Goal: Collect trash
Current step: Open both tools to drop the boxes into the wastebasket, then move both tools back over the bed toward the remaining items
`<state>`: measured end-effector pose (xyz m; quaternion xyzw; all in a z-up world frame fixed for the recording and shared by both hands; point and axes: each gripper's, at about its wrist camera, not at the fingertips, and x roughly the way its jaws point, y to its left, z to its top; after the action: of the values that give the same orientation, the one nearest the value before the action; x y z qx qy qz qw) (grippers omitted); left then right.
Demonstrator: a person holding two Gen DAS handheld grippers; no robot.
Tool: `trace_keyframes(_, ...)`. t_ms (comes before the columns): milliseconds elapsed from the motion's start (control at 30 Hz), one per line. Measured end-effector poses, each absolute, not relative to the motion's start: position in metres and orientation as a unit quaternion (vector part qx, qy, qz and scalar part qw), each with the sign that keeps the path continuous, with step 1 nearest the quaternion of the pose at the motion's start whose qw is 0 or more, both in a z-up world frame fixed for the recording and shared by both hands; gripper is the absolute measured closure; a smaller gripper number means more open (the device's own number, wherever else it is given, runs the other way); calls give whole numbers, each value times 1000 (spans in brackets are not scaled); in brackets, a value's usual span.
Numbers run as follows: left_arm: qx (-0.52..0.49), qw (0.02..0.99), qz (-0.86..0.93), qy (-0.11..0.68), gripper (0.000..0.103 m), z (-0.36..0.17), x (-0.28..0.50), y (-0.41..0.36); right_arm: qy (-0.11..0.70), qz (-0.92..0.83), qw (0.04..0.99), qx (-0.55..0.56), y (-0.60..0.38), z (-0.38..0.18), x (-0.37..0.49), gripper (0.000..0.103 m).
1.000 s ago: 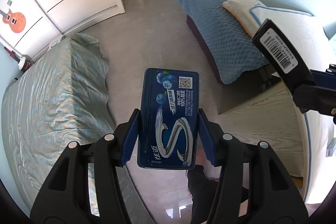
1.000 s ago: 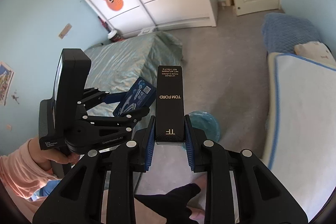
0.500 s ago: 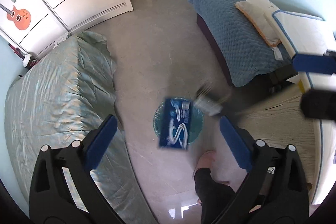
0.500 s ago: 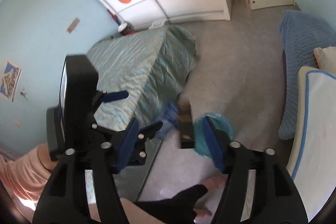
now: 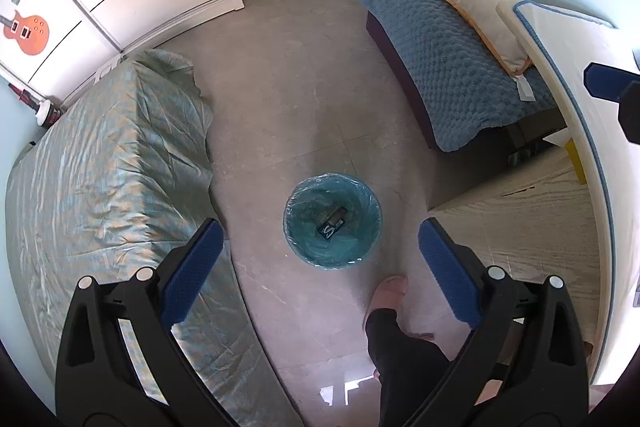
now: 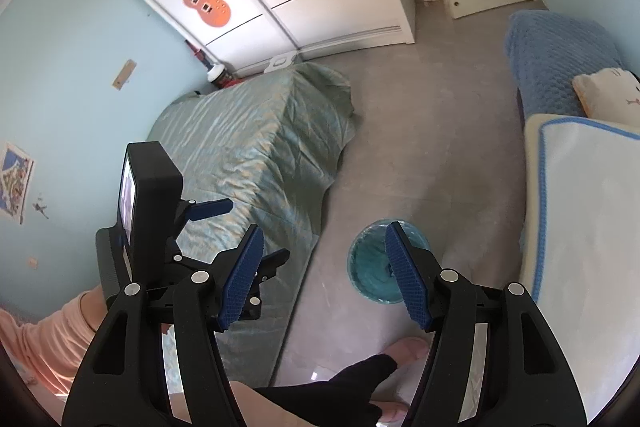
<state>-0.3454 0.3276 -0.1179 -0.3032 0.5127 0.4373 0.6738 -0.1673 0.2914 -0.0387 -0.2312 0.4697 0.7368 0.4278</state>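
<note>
Now you hold both grippers, left (image 5: 318,259) and right (image 6: 324,275), wide-jawed and empty above the bin (image 5: 333,221), where the dropped blue packet (image 5: 331,224) lies.

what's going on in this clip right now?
A person holds a gripper in each hand above a small bin with a blue liner, on the floor between two beds. The left gripper and the right gripper both stand open with nothing between the fingers. A dark blue packet lies in the bottom of the bin. The person's foot is right beside it.
</note>
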Motion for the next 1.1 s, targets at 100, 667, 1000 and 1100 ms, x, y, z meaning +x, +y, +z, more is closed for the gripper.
trace_keyframes(100,-302,677,431,514,7,-117,-340,327,472,733,436,-224,286,-37,-160,38)
trace_keyframes(667,-216,755,319,531,7,-85,-238,270,486,667,548,-137,192,-28,-81,37)
trace_keyframes(1000,-134,809,196,538,7,-65,-144,194,490,565,660,-74,74,-19,-16,37)
trace_keyframes(1100,-101,821,157,539,7,-60,-116,166,492,525,693,-52,35,-18,3,34)
